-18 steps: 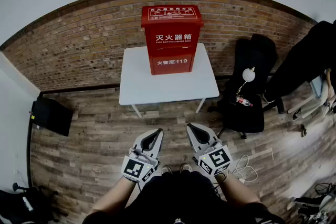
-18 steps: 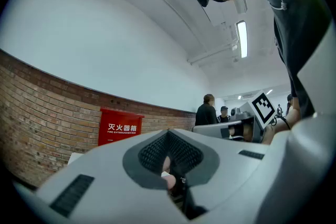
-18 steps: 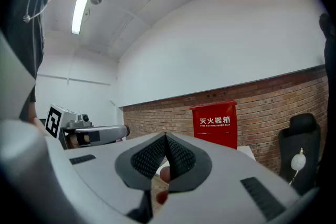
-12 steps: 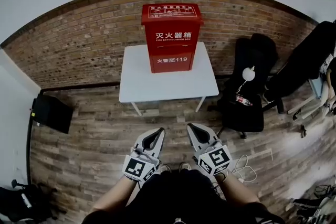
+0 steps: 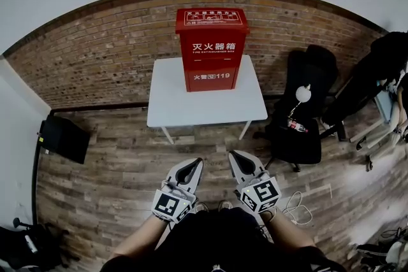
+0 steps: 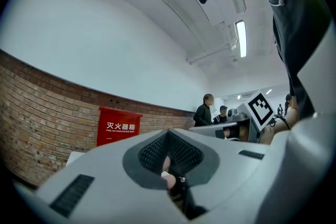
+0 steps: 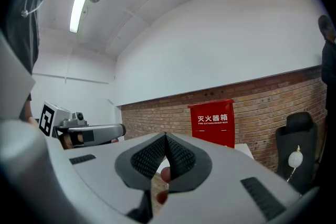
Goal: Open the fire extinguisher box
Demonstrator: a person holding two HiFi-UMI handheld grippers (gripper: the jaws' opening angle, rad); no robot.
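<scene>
A red fire extinguisher box [image 5: 211, 48] with white lettering stands closed at the back of a small white table [image 5: 206, 99], against the brick wall. It also shows ahead as a red fire extinguisher box [image 6: 117, 126] in the left gripper view and a red fire extinguisher box [image 7: 212, 122] in the right gripper view. Both grippers are held low in front of the person's body, well short of the table. The left gripper [image 5: 194, 163] is shut and empty. Beside it the right gripper [image 5: 234, 155] is also shut with nothing in it.
A black office chair [image 5: 299, 118] with a white round lamp [image 5: 302, 93] stands right of the table. A dark box [image 5: 61, 139] sits on the wooden floor at left. Other people [image 6: 203, 111] stand at the room's right side. Cables [image 5: 294, 206] lie on the floor near the right gripper.
The view has shifted slightly, so the box and table sit a little further right and lower. Both grippers stay shut in front of the body, nearly unmoved.
</scene>
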